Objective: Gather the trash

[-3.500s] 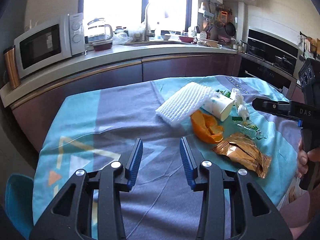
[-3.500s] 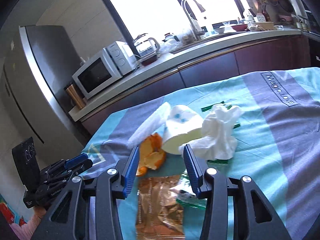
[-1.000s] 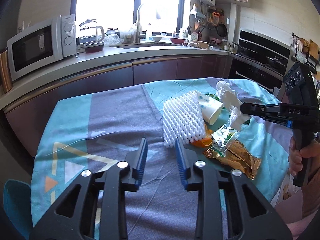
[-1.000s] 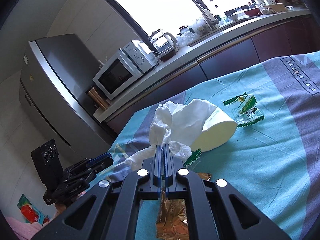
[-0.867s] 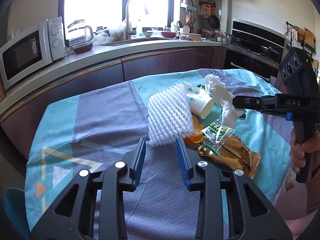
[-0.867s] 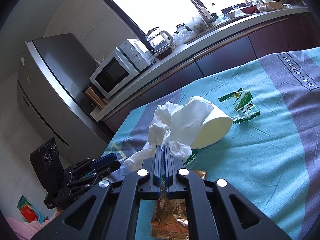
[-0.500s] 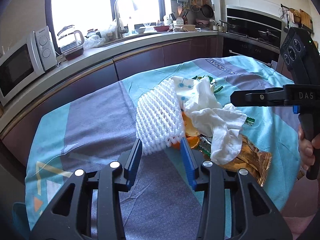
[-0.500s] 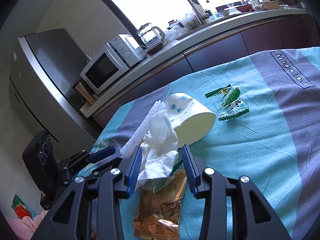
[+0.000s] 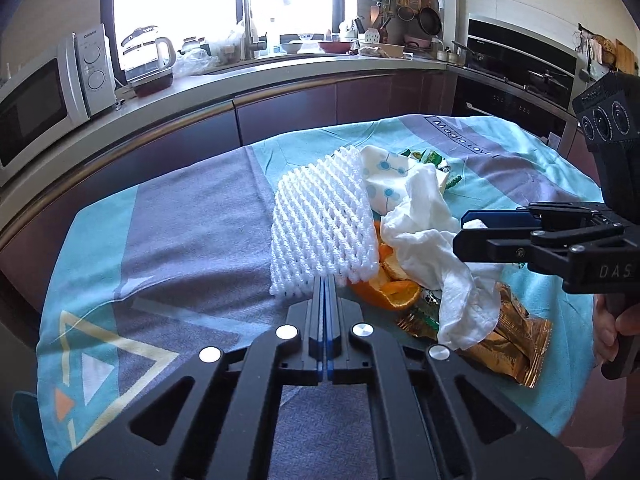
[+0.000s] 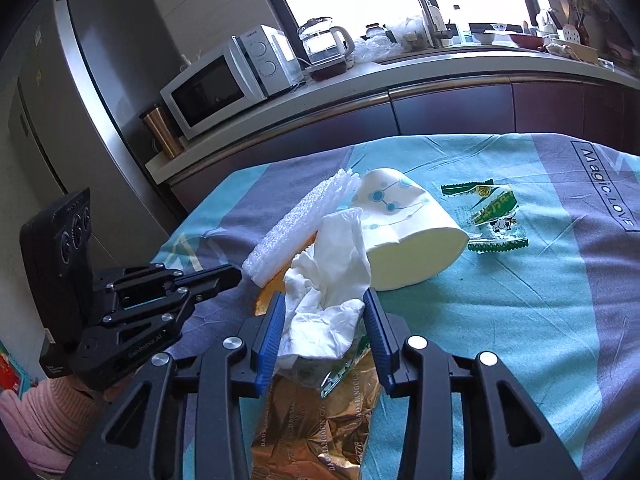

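Note:
Trash lies piled on the teal and grey tablecloth: a white foam net, a tipped paper cup, orange peel, a gold wrapper and a crumpled white tissue. My left gripper is shut on the net's near edge. From the right wrist it shows at the left, its tip at the net's end. My right gripper straddles the tissue and its jaws are closing, with the tissue loose between the blue pads.
A green wrapper lies apart, right of the cup. Behind the table runs a counter with a microwave, a kettle and a sink tap. A fridge stands at the left. A hand holds the right gripper.
The left gripper moved up to the foam net and shut on its edge. The right gripper, earlier shut on the lifted tissue, opened, and the tissue now lies on the pile.

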{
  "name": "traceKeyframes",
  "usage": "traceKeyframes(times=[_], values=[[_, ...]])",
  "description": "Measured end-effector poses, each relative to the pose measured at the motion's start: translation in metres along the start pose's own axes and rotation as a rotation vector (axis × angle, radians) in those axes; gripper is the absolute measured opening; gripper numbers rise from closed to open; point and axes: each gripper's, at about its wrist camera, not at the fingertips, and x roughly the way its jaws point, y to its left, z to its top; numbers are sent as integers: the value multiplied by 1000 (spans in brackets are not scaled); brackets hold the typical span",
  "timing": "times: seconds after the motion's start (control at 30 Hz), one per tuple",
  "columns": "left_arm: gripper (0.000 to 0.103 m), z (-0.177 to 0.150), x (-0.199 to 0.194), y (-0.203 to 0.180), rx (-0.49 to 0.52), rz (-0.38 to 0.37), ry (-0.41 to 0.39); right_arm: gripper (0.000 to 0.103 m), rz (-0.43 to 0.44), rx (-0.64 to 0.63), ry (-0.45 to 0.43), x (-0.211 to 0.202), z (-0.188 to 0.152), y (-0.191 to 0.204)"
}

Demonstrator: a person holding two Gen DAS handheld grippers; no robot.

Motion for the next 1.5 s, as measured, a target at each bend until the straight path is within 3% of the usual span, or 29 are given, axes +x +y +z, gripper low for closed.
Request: traceKeyframes(times=[0.03,0.13,0.33,0.47,0.5,0.73,0.87,1.3,1.43,1.5], values=[[1,-2,-2,-1,-2,-1,-3,18,-6,-13,6,1,0,1],[1,-4,-7,1,-2,6,-14,6,-20,-34,5,1,1,6],[6,-7,-15,-1,35,9,-35,4,50,32,-67,-16,6,-3],[30,-6,-12,-11,92,12,-33,3,109,90,-120,-30,12,-9],[30,-5,-10,-12,97,14,-29,3,122,99,-128,-32,13,-11],[30,9,6,-10,105,25,-17,3,132,113,-137,-35,14,-12],[1,12,19,-8,98,-31,30,4,143,128,-130,-32,11,-15],[1,2,-16,11,6,1,-50,3,187,123,-136,-30,11,-8],[1,-1,-21,17,-6,3,-41,4,191,128,-147,-31,12,-6],[8,1,-18,16,7,5,-42,4,190,133,-151,-31,12,-7]])
